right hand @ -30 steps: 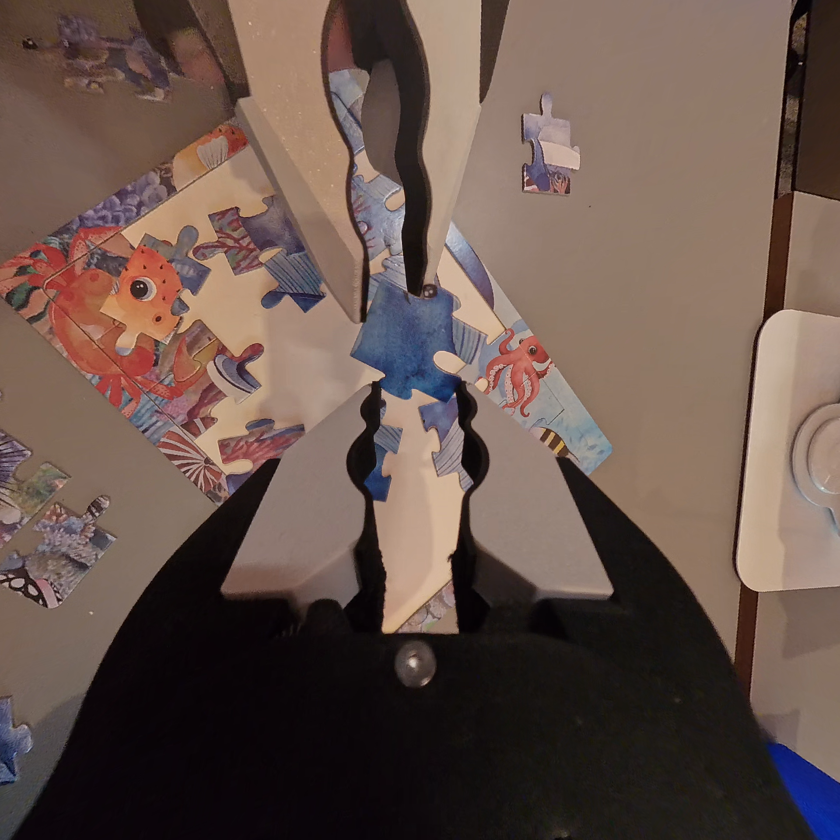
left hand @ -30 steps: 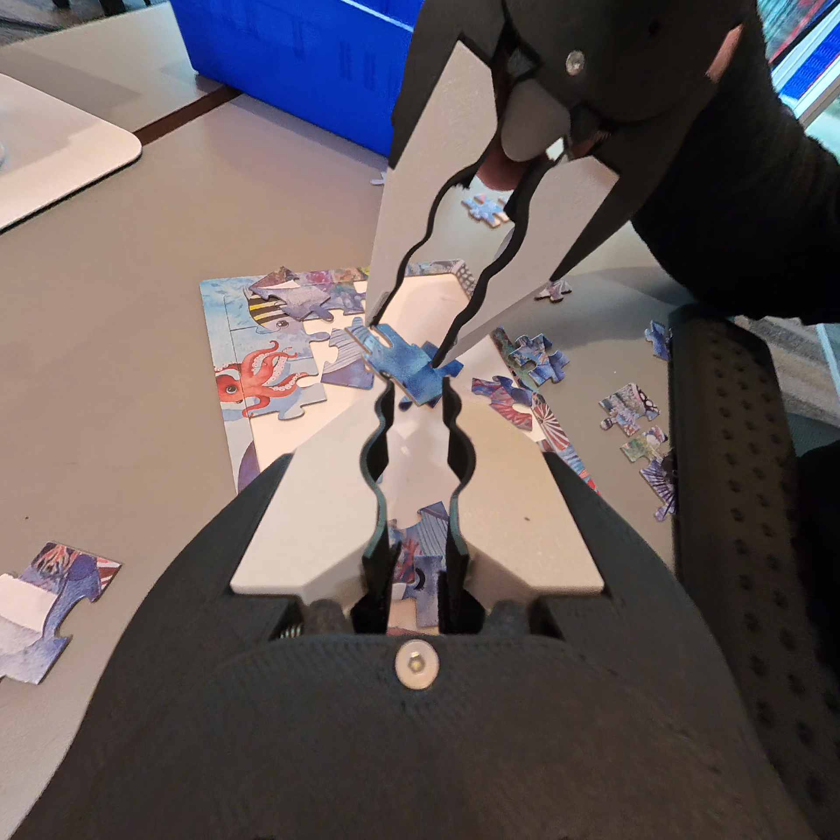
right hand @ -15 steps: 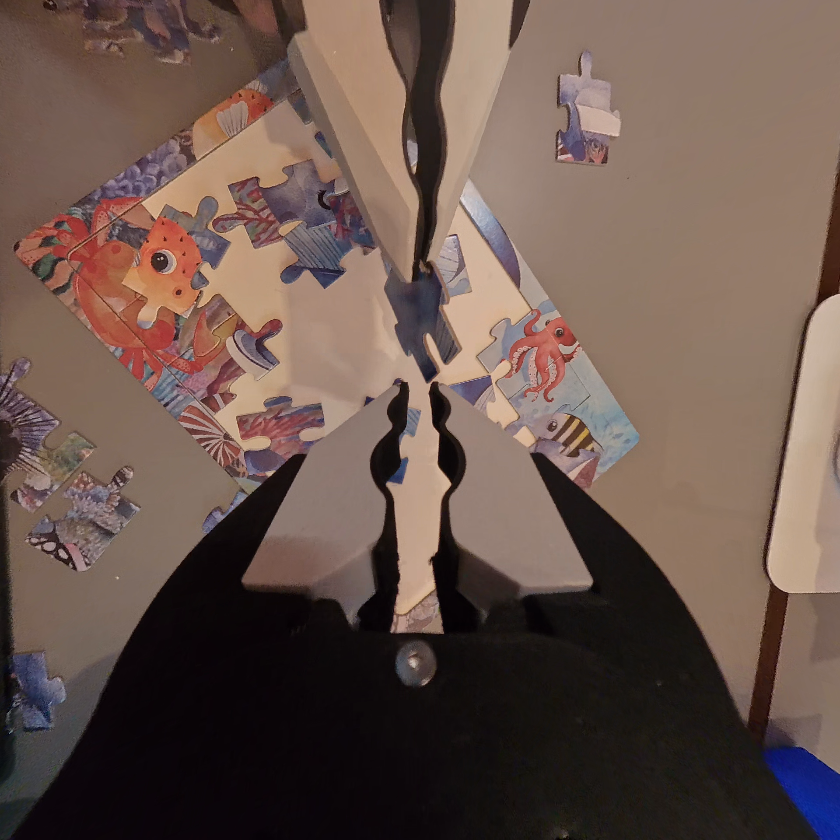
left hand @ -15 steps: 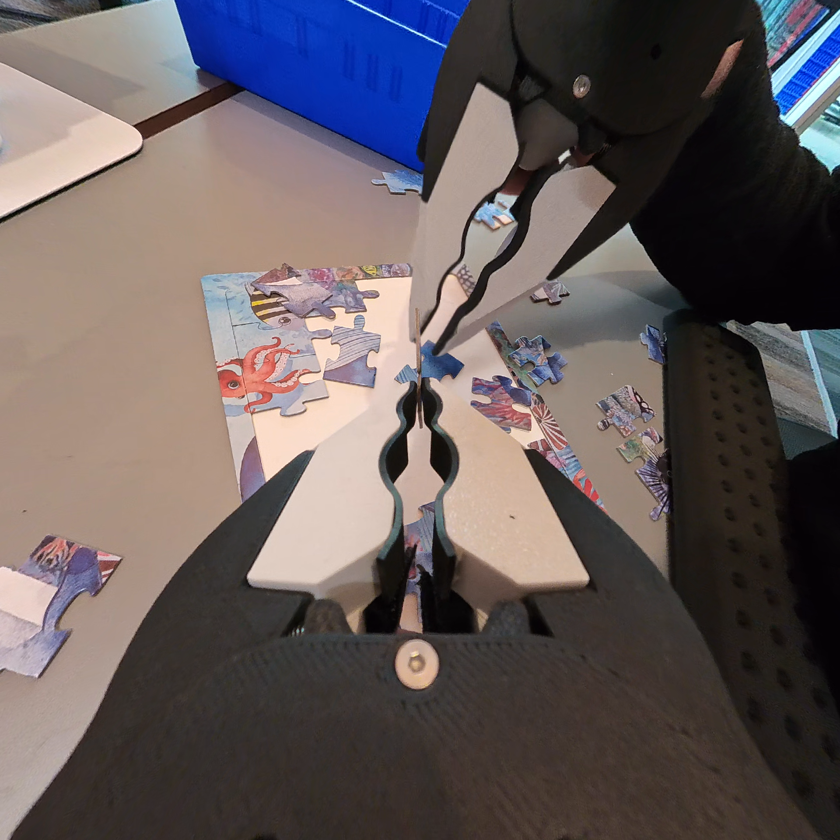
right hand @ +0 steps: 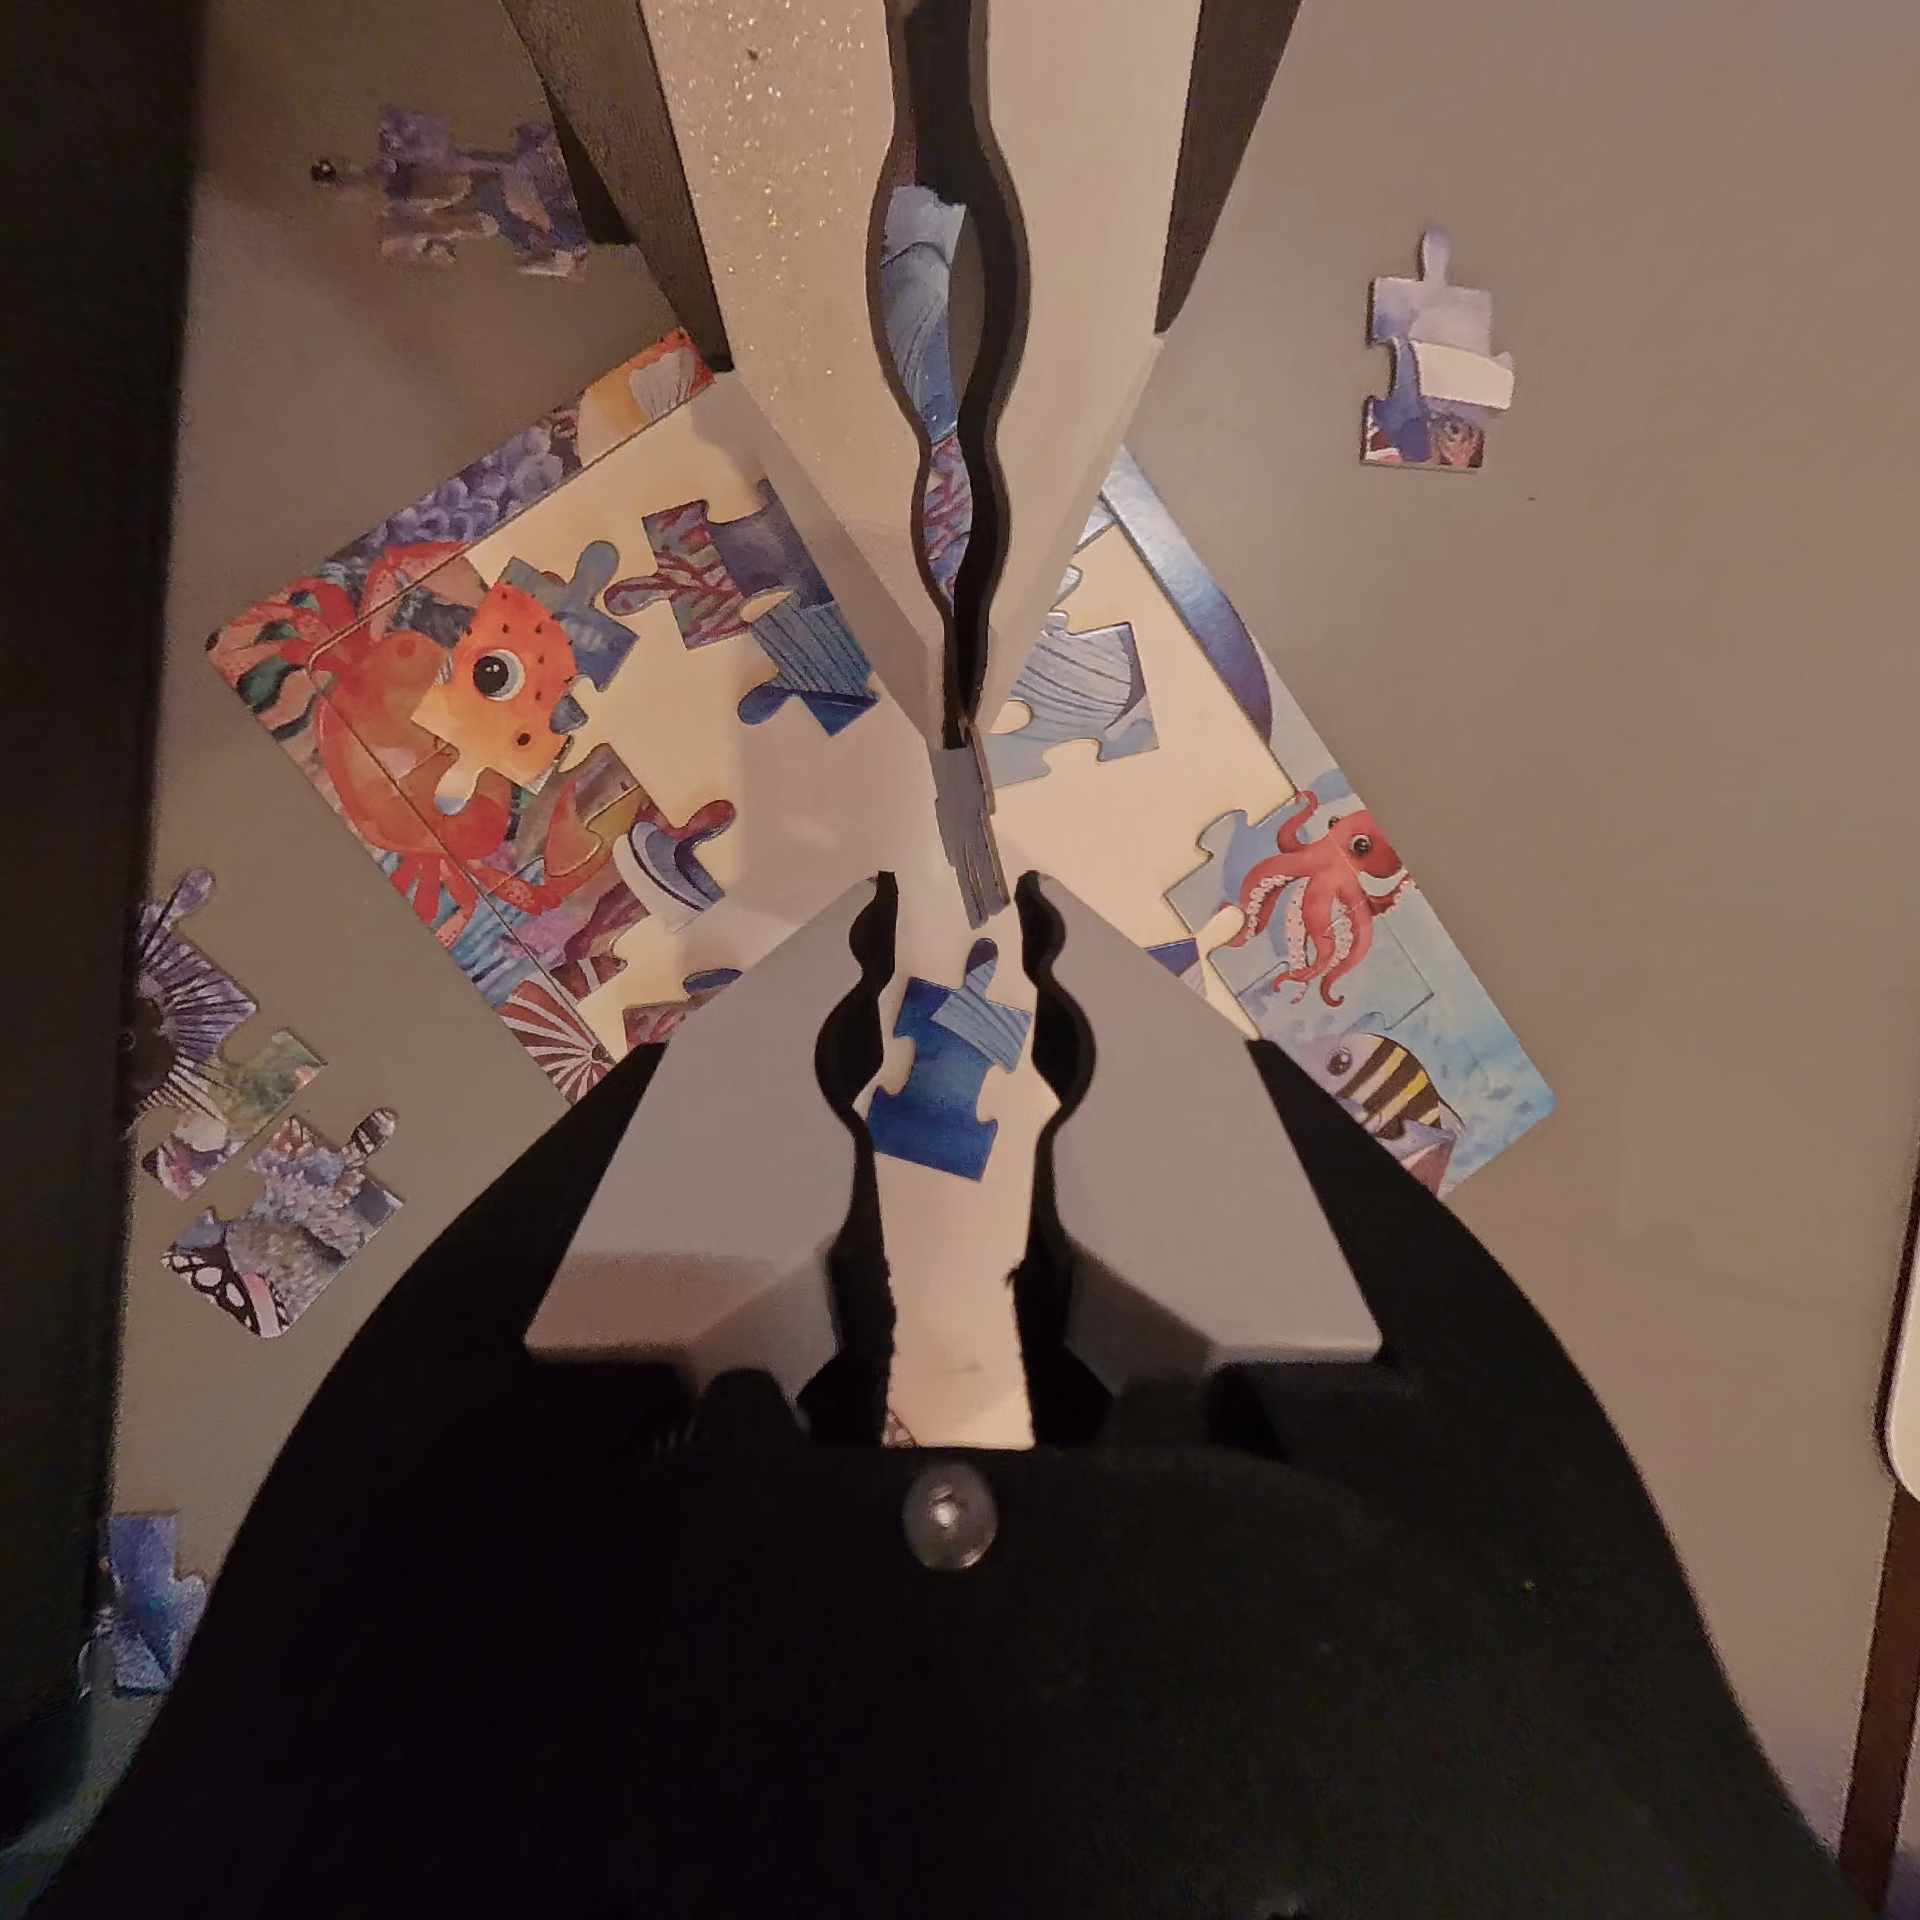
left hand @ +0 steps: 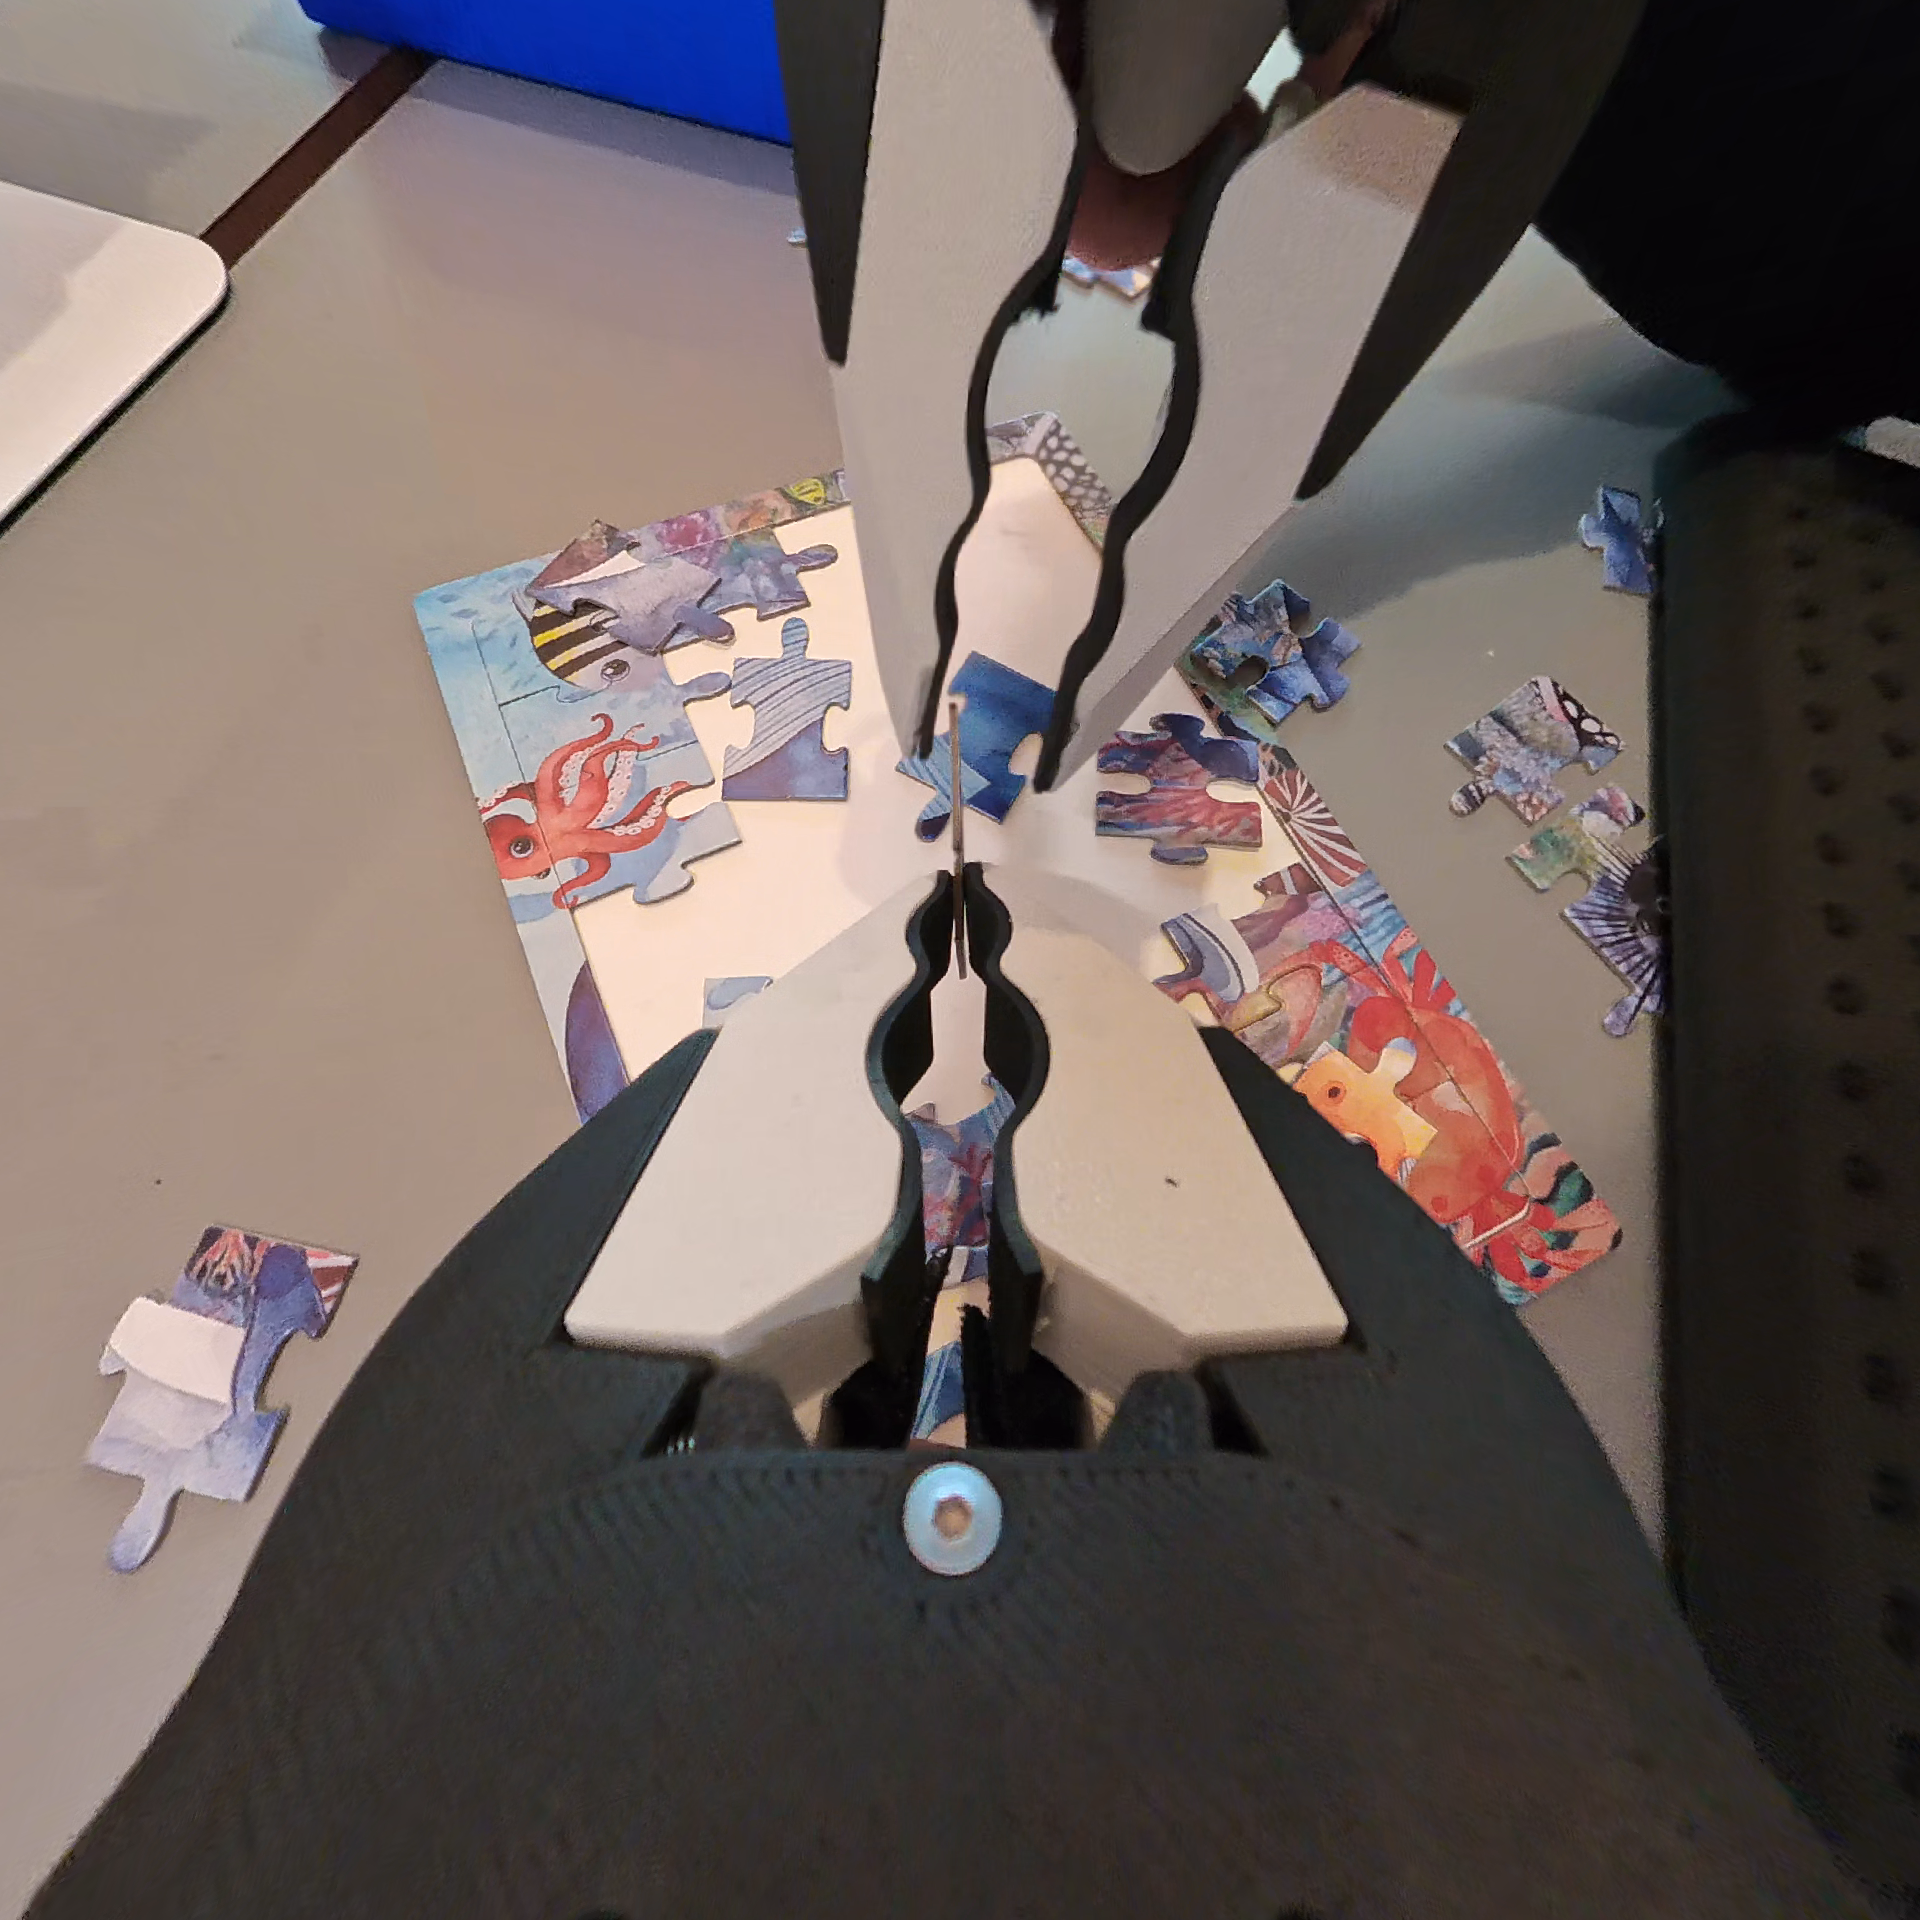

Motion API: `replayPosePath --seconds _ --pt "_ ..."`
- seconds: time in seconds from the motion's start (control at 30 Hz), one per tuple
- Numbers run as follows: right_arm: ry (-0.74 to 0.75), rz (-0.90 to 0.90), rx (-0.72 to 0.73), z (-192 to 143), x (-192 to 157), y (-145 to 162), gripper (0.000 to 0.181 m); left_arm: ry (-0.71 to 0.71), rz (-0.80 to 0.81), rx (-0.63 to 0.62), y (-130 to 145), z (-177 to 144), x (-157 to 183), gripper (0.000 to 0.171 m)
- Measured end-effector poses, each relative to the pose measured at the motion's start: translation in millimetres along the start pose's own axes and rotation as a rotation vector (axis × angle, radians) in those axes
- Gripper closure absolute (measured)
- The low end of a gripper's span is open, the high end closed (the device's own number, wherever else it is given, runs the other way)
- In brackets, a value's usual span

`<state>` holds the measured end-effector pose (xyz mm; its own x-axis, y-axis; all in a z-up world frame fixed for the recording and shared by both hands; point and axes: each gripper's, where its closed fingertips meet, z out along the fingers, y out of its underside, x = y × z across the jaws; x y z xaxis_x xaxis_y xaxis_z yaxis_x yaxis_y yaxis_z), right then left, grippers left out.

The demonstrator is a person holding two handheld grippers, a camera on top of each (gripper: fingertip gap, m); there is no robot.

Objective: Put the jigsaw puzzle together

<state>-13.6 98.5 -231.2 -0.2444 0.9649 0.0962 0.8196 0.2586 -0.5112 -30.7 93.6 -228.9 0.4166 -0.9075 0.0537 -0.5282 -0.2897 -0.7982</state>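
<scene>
The puzzle board (left hand: 644, 956) lies on the grey table, with octopus (left hand: 582, 800) and crab (left hand: 1455, 1122) parts in place and a bare cream middle (right hand: 831, 790). My left gripper (left hand: 956, 883) is shut on a blue puzzle piece (left hand: 954, 790), held on edge above the board. In the right wrist view the left gripper (right hand: 961, 717) comes in from the top with that piece (right hand: 971, 842). My right gripper (right hand: 956, 883) is open and empty, its tips just short of the held piece. It also shows in the left wrist view (left hand: 982, 764). Another blue piece (right hand: 940, 1081) lies flat on the board below it.
Several loose pieces (left hand: 1527, 758) lie right of the board, and one torn piece (left hand: 208, 1371) lies left. A blue bin (left hand: 582, 52) and a white pad (left hand: 83, 322) stand at the back. A black perforated surface (left hand: 1787, 935) borders the right side. My left and right fingertips are right by each other.
The left gripper has closed on the blue piece and turned it from flat to on edge. The right gripper stays open around it, and both views have shifted over the board.
</scene>
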Motion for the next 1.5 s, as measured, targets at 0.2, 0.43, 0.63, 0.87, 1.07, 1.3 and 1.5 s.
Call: replayPosePath --seconds 0.2,0.43,0.63,0.87,1.07,1.3,1.5 --pt "-0.014 0.01 0.004 1.2 -0.3 -0.1 0.181 -0.005 0.015 0.028 -4.4 -2.0 -0.6 0.17" --pt "-0.055 0.102 0.138 -16.3 5.9 -13.6 0.181 -0.002 -0.038 0.082 -8.0 -4.3 -8.0 0.16" --pt "-0.112 0.159 0.146 -13.8 2.6 -11.8 0.181 0.061 -0.074 0.16 -20.1 -10.0 -2.7 0.169" --pt "-0.142 0.182 0.037 -1.8 -4.6 4.0 0.172 0.078 -0.064 0.13 -17.0 -4.4 3.1 0.171" --pt "-0.121 0.166 0.083 -6.9 -0.7 -3.5 0.181 0.067 -0.058 0.141 -19.9 -5.6 2.5 0.17" --pt "-0.146 0.287 0.216 -23.2 14.4 -13.0 0.181 0.019 -0.119 0.207 -25.6 -16.5 -15.0 0.153" --pt "-0.184 0.306 0.239 -25.2 12.0 -14.5 0.181 0.04 -0.119 0.263 -34.7 -18.2 -12.5 0.168"
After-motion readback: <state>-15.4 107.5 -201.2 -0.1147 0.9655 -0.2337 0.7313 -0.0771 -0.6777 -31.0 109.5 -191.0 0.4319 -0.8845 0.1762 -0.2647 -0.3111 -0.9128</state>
